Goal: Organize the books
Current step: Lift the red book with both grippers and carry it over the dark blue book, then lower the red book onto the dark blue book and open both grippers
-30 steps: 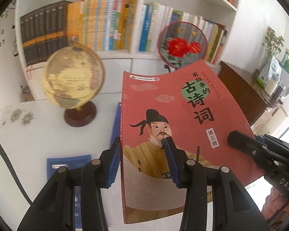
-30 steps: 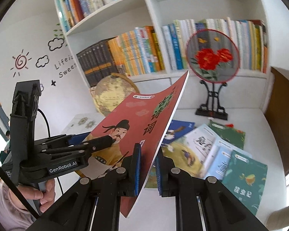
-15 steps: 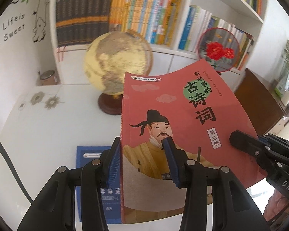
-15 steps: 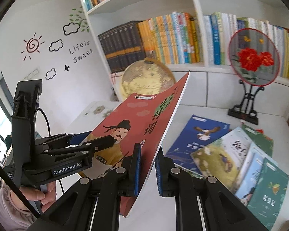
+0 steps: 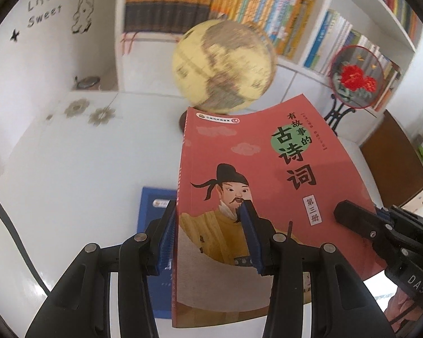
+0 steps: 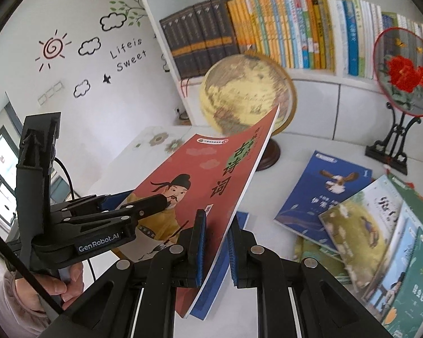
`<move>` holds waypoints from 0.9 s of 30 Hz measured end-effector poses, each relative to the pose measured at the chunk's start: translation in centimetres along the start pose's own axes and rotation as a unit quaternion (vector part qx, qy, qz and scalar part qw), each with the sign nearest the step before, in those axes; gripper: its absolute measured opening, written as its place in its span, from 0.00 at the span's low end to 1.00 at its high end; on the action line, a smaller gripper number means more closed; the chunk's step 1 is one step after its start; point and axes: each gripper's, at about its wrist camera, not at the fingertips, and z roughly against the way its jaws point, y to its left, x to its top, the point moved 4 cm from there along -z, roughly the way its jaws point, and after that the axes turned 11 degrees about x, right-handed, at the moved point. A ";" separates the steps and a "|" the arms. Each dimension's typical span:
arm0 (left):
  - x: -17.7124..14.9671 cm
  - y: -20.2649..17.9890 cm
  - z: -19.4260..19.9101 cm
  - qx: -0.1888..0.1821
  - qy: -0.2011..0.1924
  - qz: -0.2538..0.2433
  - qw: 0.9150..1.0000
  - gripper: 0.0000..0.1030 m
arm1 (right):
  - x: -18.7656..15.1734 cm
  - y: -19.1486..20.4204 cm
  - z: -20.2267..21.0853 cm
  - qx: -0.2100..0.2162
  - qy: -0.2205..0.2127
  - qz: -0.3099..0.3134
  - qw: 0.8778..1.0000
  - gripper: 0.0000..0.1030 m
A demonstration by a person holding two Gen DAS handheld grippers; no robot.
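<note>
Your left gripper [image 5: 208,236] pinches the spine side of the red book [image 5: 268,186], while your right gripper [image 6: 215,242] clamps its opposite edge, so you hold it tilted above the white table [image 5: 70,169]. A blue book [image 5: 152,211] lies flat beneath it. Beyond stand a globe [image 5: 222,64] and the bookshelf [image 6: 268,36].

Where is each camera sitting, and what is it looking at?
Left wrist: on the left gripper, looking down its fingers at the red book they clamp, the globe beyond; the right gripper pokes in.
Right wrist: on the right gripper, pinching the red book's edge, facing the loose books and shelf; a hand holds the left gripper.
Both see the red book, globe, and round fan.
</note>
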 end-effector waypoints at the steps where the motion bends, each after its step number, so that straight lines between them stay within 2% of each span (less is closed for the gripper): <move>1: -0.3 0.5 -0.3 0.001 0.004 0.007 1.000 0.39 | -0.3 0.1 -0.5 0.001 0.006 -0.001 1.000 0.13; 9: -2.7 3.7 -2.4 0.014 0.035 0.043 0.998 0.39 | -2.6 1.1 -4.6 0.018 0.039 -0.028 0.999 0.13; 18: -4.9 5.1 -4.7 0.026 0.064 0.050 0.996 0.39 | -5.5 0.9 -8.2 0.018 0.073 -0.059 0.995 0.13; 25: -6.6 5.7 -6.6 0.033 0.091 0.043 0.994 0.39 | -7.3 0.1 -10.0 0.020 0.076 -0.080 0.994 0.13; 27: -6.9 5.5 -6.7 0.021 0.088 0.040 0.995 0.39 | -8.0 -0.2 -10.6 0.011 0.087 -0.091 0.992 0.13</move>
